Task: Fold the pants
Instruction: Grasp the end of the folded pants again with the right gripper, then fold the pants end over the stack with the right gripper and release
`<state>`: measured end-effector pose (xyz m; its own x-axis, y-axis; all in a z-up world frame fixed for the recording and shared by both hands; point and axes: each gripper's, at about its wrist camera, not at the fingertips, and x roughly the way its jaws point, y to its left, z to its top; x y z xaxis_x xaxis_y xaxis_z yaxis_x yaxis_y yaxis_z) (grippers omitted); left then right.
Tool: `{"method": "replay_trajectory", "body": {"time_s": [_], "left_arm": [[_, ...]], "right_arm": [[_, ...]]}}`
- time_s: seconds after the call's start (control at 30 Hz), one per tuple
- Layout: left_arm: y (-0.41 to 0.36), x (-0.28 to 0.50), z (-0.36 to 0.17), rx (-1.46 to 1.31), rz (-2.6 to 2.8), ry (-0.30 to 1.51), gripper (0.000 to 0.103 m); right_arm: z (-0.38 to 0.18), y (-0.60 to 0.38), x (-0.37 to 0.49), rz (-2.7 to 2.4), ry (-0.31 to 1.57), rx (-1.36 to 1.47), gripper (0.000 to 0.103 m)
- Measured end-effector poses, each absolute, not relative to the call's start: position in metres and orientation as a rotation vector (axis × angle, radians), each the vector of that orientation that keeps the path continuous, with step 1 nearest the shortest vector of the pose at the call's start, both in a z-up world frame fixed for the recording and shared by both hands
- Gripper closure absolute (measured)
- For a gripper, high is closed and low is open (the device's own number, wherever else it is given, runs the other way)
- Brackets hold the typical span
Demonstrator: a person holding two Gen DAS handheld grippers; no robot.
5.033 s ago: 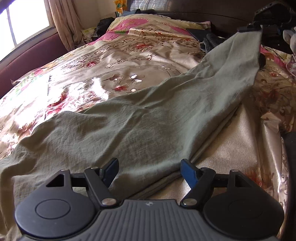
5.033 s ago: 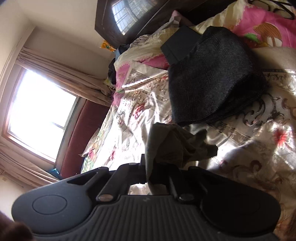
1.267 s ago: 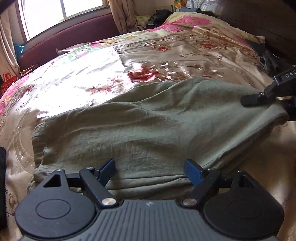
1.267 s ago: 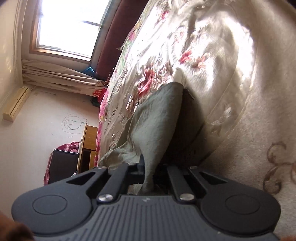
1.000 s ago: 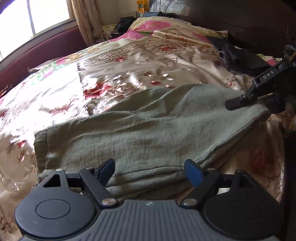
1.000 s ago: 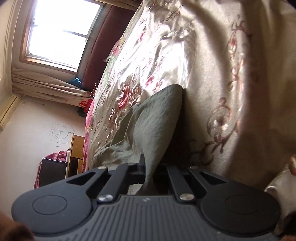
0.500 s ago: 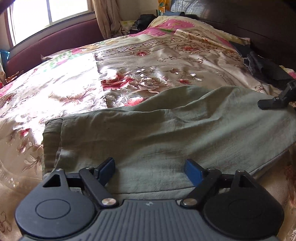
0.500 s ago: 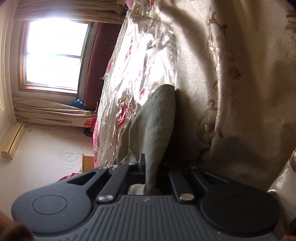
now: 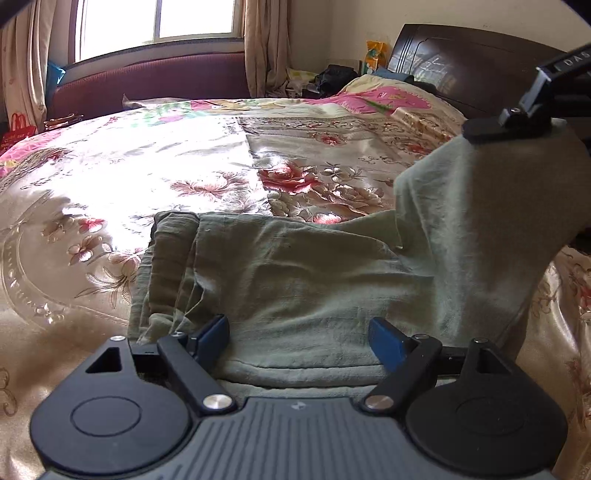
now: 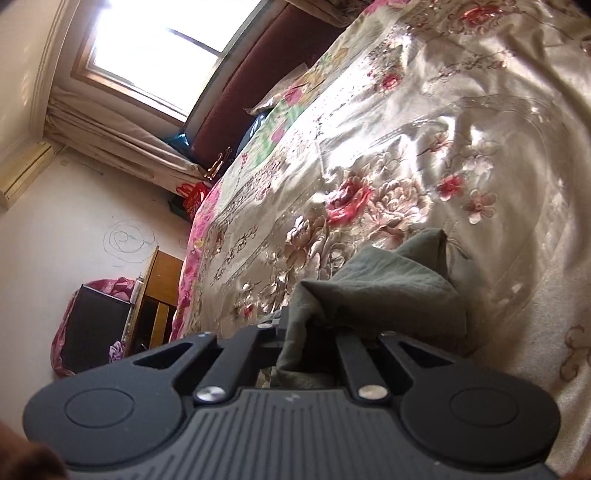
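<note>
While the right gripper [image 10: 308, 332] pinches the green pants [image 9: 306, 273] above the floral bedspread [image 9: 147, 177], the left gripper [image 9: 299, 336] gapes wide near a sunlit window [image 9: 155, 22].

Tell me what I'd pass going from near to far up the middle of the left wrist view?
Left gripper with its blue fingers spread → green pants lying folded → floral bedspread → maroon bench under the window.
</note>
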<state>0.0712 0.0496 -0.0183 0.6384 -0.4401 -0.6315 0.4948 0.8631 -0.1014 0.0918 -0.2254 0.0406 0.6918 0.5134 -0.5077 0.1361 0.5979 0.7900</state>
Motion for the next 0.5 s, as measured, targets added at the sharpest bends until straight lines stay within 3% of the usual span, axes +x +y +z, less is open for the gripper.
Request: {"method": "replay_trajectory", "body": {"time_s": [0.27, 0.5], "left_arm": [[0.087, 0.065, -0.007, 0.012, -0.558, 0.731, 0.007], [0.101, 0.055, -0.011, -0.033, -0.560, 0.765, 0.007]], "right_arm": [[0.041, -0.089, 0.128, 0.352, 0.949, 0.367, 0.094], [0.024, -0.021, 0.131, 0.429, 1.034, 0.055, 0.092]]}}
